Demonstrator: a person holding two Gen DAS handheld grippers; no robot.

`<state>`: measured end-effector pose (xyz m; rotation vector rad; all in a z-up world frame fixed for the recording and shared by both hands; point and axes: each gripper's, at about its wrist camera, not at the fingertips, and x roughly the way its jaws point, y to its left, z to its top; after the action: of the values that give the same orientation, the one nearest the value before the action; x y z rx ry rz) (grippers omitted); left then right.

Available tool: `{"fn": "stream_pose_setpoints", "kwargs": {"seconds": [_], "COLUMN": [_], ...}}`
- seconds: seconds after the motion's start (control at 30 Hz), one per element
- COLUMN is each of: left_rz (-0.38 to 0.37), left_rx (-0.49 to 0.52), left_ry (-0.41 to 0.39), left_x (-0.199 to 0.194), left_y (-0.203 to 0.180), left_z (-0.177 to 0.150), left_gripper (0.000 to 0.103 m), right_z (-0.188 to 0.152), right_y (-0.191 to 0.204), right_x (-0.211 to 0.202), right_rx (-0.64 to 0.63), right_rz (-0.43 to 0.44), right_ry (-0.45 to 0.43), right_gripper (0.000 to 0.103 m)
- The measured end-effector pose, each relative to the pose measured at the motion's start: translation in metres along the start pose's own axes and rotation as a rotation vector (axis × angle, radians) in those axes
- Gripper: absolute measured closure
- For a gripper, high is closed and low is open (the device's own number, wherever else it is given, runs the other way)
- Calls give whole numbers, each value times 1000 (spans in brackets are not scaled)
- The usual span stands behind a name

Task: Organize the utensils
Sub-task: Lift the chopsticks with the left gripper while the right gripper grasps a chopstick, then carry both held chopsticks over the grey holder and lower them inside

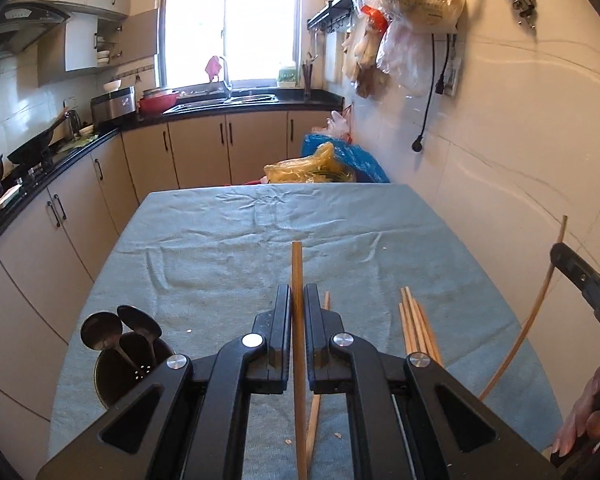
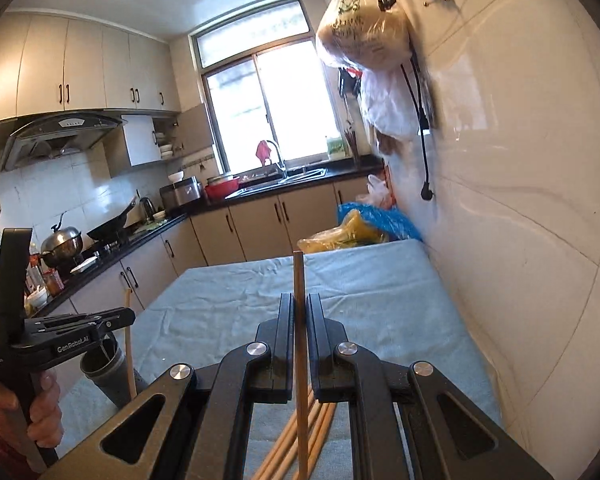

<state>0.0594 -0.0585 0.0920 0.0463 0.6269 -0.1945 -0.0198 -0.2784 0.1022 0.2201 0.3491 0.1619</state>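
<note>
My left gripper (image 1: pixel 297 292) is shut on a wooden chopstick (image 1: pixel 297 276) that sticks out past its fingertips above the blue cloth. My right gripper (image 2: pixel 299 300) is shut on another wooden chopstick (image 2: pixel 299 280), held upright. Several loose chopsticks (image 1: pixel 418 328) lie on the cloth right of the left gripper and show below the right gripper (image 2: pixel 300 436). A dark metal utensil holder (image 1: pixel 130 368) with spoons (image 1: pixel 100 332) stands at the table's left front; it also shows in the right wrist view (image 2: pixel 108 372). The left gripper shows in the right wrist view (image 2: pixel 130 316), the right one at the left view's edge (image 1: pixel 588 288).
The table is covered by a blue cloth (image 1: pixel 240 248) and stands against a white tiled wall (image 1: pixel 520 152) on the right. Plastic bags (image 1: pixel 324 164) sit beyond its far edge. A black counter with cabinets (image 1: pixel 80 184) runs along the left and back.
</note>
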Motion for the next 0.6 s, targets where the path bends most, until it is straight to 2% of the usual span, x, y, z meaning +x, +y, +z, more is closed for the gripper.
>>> {"fn": "stream_pose_setpoints", "kwargs": {"seconds": [0.6], "left_rz": [2], "left_rx": [-25], "left_ry": [-44], "left_x": [-26], "left_y": [9], "left_z": [3], "left_gripper": [97], "right_z": [4], "right_y": [11], "right_x": [-13], "right_rx": [-13], "right_rz": [21], "right_ry": [-22], "right_gripper": [96]}}
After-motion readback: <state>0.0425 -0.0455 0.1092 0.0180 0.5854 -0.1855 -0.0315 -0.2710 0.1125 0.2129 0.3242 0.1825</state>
